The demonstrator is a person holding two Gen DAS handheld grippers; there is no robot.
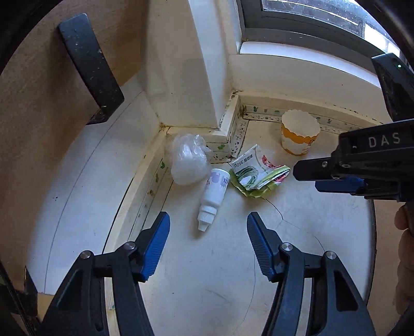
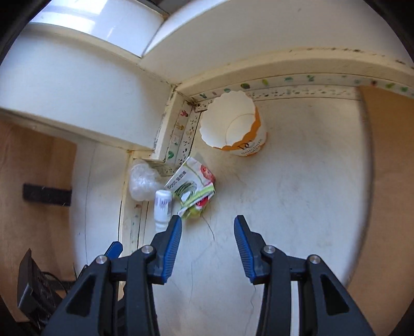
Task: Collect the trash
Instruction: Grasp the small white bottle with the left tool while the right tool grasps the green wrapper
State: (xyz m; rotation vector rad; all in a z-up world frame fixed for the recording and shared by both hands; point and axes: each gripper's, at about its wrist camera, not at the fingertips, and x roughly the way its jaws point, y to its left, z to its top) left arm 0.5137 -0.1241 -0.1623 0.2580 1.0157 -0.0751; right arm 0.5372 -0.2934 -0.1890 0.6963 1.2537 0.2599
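While both claws hang spread w/ nothing between the pads, the trash sits bunched at the far left corner of the white surface (image 1: pixel 220 284), where the wall steps out. The left gripper (image 1: pixel 208 241) is spread wide, blue ribbed pads (image 1: pixel 157 245) either side of the small white bottle (image 1: pixel 213 192), which lies on its side, nozzle cap toward the camera, just ahead of the tips & not touching them. The right gripper (image 2: pixel 207 244) is open too, above bare surface; its left pad overlaps the bottle's nozzle in the right wrist view, contact can't be told. In the left wrist view it comes in from the right edge, above the surface near the cup.

Clear crinkled plastic bag (image 1: pixel 187 161), balled up, pressed into the corner against the trim, touching the bottle's base end. Crumpled printed wrapper (image 1: pixel 254 174), green/white/red, glossy, folded over itself, just right of the bottle. Paper cup (image 2: pixel 234 126), white inside, orange band, scalloped rim, upright near the far edge, apart from the rest.

Surface is matte, scuffed, w/ a thin crack running from the wrapper toward the near edge. Edge trim speckled w/ dark spots & small green prints. Wood panel (image 1: pixel 38 103) left, w/ a black bracket (image 1: pixel 90 67); window (image 1: pixel 310 15) above the far wall.
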